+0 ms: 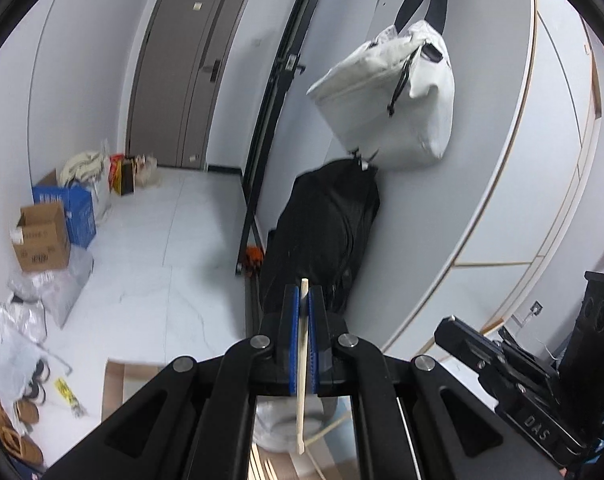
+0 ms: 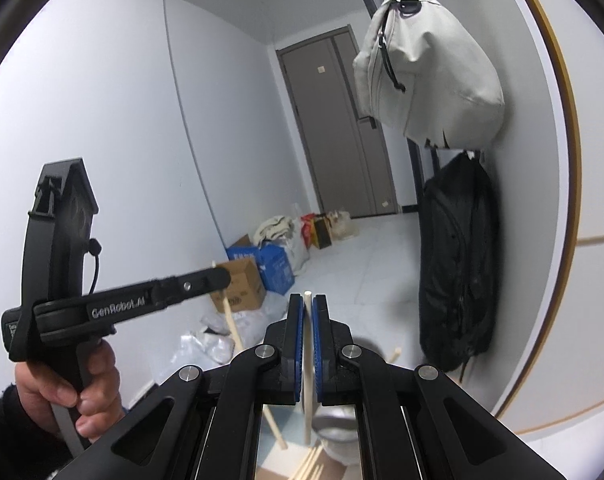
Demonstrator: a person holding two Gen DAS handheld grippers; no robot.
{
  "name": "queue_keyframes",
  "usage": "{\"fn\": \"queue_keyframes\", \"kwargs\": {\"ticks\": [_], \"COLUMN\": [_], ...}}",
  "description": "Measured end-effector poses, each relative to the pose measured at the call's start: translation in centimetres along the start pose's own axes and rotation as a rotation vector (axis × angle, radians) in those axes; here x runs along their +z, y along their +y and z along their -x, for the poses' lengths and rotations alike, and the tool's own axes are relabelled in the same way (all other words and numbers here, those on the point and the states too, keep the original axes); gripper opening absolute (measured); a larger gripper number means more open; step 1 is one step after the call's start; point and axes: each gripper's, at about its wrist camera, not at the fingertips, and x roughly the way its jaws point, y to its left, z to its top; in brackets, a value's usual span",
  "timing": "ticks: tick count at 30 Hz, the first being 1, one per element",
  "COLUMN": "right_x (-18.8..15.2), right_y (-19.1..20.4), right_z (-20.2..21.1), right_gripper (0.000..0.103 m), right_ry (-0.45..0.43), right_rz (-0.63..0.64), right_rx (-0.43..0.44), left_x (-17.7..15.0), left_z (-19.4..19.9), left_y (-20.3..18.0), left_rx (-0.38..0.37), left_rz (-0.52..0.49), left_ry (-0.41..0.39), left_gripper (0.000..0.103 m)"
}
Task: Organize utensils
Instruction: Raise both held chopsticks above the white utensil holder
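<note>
— Chopstick (image 1: 303, 344) in left claw (image 1: 304, 300): pale wood, matt, smooth. Pads (image 1: 295, 320)?
— Blue rubber, ribbed; arms black matt plastic, steel rivets.
— Hanging bag (image 1: 397, 96)?
— Off-white cloth, creased. Floor (image 1: 154, 248): glossy white tile.

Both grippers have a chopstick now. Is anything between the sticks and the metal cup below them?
Nothing visible is. The left gripper and right gripper each clamp one chopstick. The metal cup shows only partly under the right gripper, with loose sticks beside it.
</note>
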Motion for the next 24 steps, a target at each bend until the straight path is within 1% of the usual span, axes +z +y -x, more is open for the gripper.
{"fn": "queue_keyframes", "kwargs": {"ticks": [4, 7, 12, 19, 24], "right_x": [2.1, 3.4, 5.2, 5.6, 4.9], "right_y": [-0.9, -1.3, -1.9, -2.2, -3.0], "right_z": [-1.2, -2.0, -3.7, -6.0, -7.5], "right_gripper": [0.004, 0.004, 0.004, 0.004, 0.004], "right_ry": [0.002, -0.007, -0.007, 0.012, 0.038], "right_rz": [-0.031, -0.025, 0.010, 0.092, 0.104], "right_rx": [0.008, -0.006, -0.035, -0.062, -0.073], "left_x": [0.9, 1.2, 1.5, 1.9, 1.7], "left_z": [-1.4, -2.4, -3.8, -5.4, -6.9], "left_y": [-0.3, -0.2, 0.4, 0.4, 0.4], "left_rx": [0.010, 0.021, 0.013, 0.025, 0.031], "left_rz": [-0.021, -0.035, -0.037, -0.058, -0.069], "left_ry": [-0.028, -0.038, -0.034, -0.023, -0.007], "left_gripper": [0.000, 0.000, 0.000, 0.000, 0.000]}}
